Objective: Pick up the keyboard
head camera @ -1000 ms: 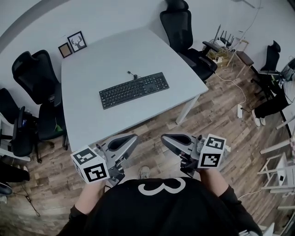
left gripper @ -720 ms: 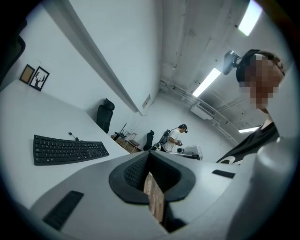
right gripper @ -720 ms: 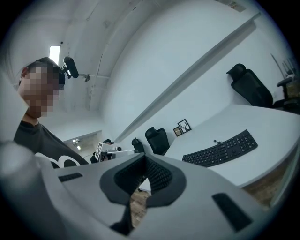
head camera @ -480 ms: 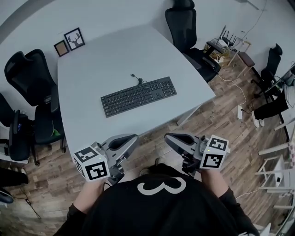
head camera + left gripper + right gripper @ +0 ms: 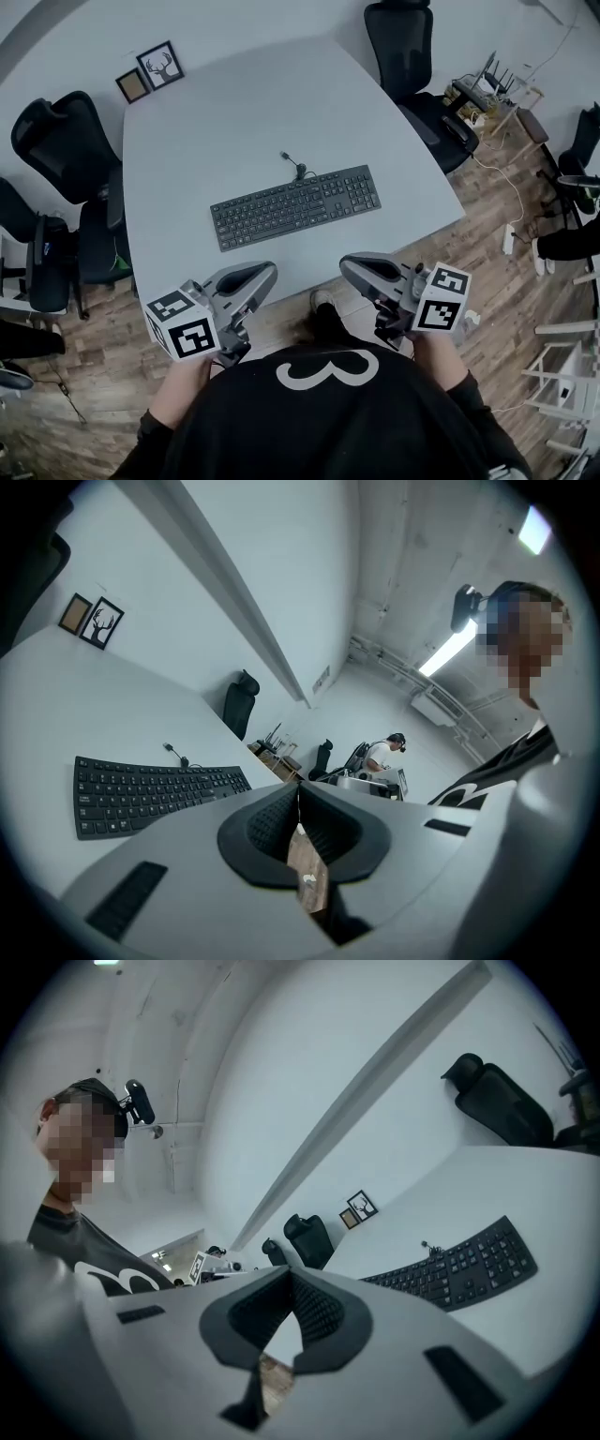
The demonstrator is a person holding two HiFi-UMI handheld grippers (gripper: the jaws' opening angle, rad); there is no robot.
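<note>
A black keyboard (image 5: 295, 206) lies flat near the middle of the white table (image 5: 234, 112), its cable end (image 5: 292, 164) curled just behind it. Both grippers hover at the table's near edge, short of the keyboard and apart from it. My left gripper (image 5: 267, 273) is shut with nothing in it, below the keyboard's left half. My right gripper (image 5: 348, 266) is also shut and empty, below its right half. The left gripper view shows the keyboard (image 5: 150, 794) left of the shut jaws (image 5: 298, 791). The right gripper view shows the keyboard (image 5: 459, 1274) right of the shut jaws (image 5: 291, 1276).
Black office chairs stand at the table's left (image 5: 66, 150) and back right (image 5: 412, 47). Two small picture frames (image 5: 157, 66) lean on the wall at the table's far left corner. A power strip and cables (image 5: 507, 239) lie on the wood floor at the right.
Both grippers have moved forward from over the floor to the table's near edge, and the keyboard now lies closer to them. Both stay shut.
</note>
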